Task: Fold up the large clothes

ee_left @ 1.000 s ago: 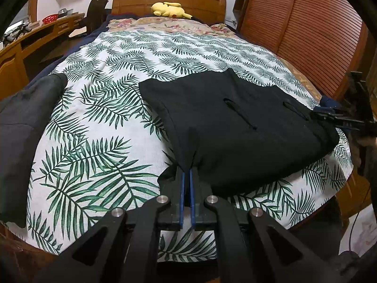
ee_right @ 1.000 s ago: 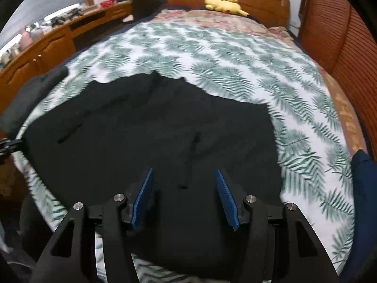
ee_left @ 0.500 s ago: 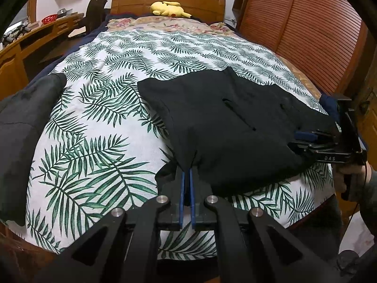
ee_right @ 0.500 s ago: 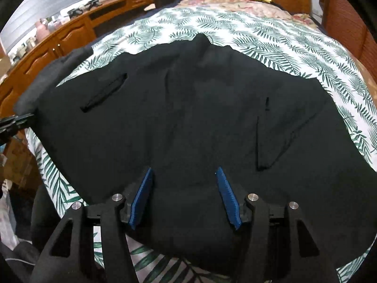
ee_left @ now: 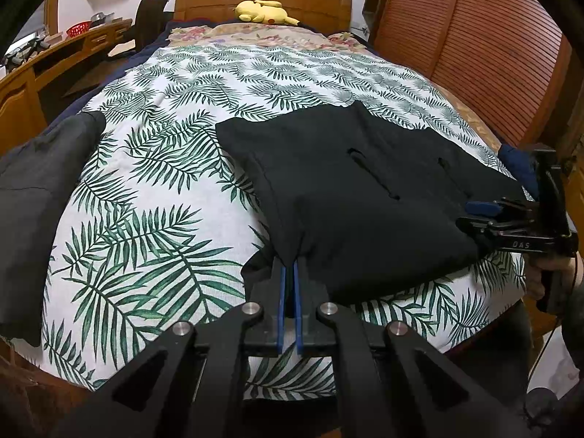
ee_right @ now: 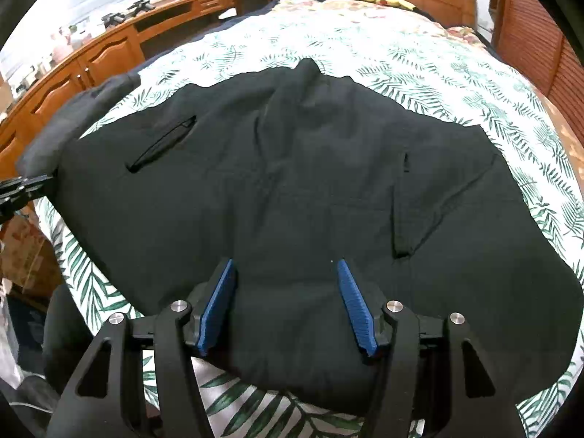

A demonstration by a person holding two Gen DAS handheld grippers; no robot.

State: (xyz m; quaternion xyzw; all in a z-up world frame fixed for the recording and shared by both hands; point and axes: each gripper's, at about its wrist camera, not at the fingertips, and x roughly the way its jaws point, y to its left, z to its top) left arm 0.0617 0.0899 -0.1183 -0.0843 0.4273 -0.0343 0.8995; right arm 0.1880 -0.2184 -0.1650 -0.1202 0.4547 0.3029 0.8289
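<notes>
1. My left tongs [ee_left: 289, 284] are clamped tight on a corner of the black jacket [ee_left: 357, 197], the blue pads pinched together with a peak of cloth rising out of them. I judge this grip is there to pin that corner so the garment stays taut while the other side gets picked up.

2. My right tongs [ee_right: 286, 303] stand about half wide over the near hem of the same jacket. The cloth lies under and between the pads, but they do not press on it, so nothing is held on this side.

3. The jacket lies spread flat on the bed [ee_left: 153, 189], front up, just ahead of both tongs. Its two slit pockets show, one [ee_right: 164, 144] ahead and to the left of the right tongs, the other to the right. The hem runs along the near edge of the mattress, between the two tongs.

4. From the left view the right tongs [ee_left: 481, 211] sit far to the right at the opposite end of the hem, so the pair bracket the garment's width. That placing suits lifting the hem evenly and carrying it toward the collar.

5. A second dark garment [ee_left: 33, 197] lies well to the left of the left tongs, apart from the jacket. A yellow plush toy [ee_left: 264, 11] rests far ahead by the headboard.

6. My next need, as I judge it, is a firm bite on the hem with the right tongs.
</notes>
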